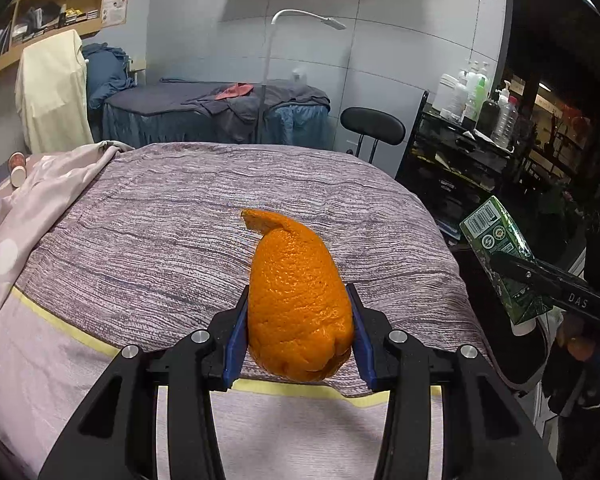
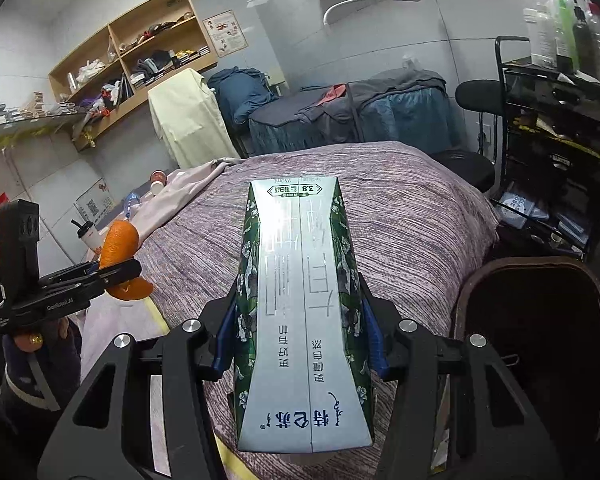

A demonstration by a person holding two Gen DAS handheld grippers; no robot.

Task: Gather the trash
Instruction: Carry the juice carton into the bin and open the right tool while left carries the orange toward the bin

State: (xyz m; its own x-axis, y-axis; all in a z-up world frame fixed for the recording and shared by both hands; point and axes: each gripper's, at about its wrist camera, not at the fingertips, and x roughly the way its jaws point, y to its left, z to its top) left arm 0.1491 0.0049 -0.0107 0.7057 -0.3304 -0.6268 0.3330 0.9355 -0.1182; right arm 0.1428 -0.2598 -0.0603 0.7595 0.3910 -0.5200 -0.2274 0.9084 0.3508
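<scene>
The dark bin (image 2: 540, 344) at the lower right of the right wrist view was cut off by the frame edge, and its inside was too dark to make out. The far end of the milk carton (image 2: 300, 312) hid part of the purple bedspread (image 2: 420, 216) behind it. In the left wrist view the carton (image 1: 500, 256) appeared at the right edge, partly covered by the right gripper's (image 2: 300, 344) black finger.

Around the bed stood a wooden wall shelf (image 2: 132, 60) in the upper left, a cream cloth (image 2: 184, 116) draped over a chair, a black stool (image 1: 372, 124) in the upper middle, and a black rack with bottles (image 1: 480, 100) in the upper right. Paper cups (image 1: 18, 168) lay at the left edge beside a pink sheet (image 1: 60, 184).

The left gripper (image 1: 300, 340) was closed on the orange peel (image 1: 298, 300), its blue pads pressing both sides, the peel raised over the bedspread in the centre of the frame. The right gripper clamped the carton lengthwise between its pads, the carton pointing up the frame's middle, left of the bin.
</scene>
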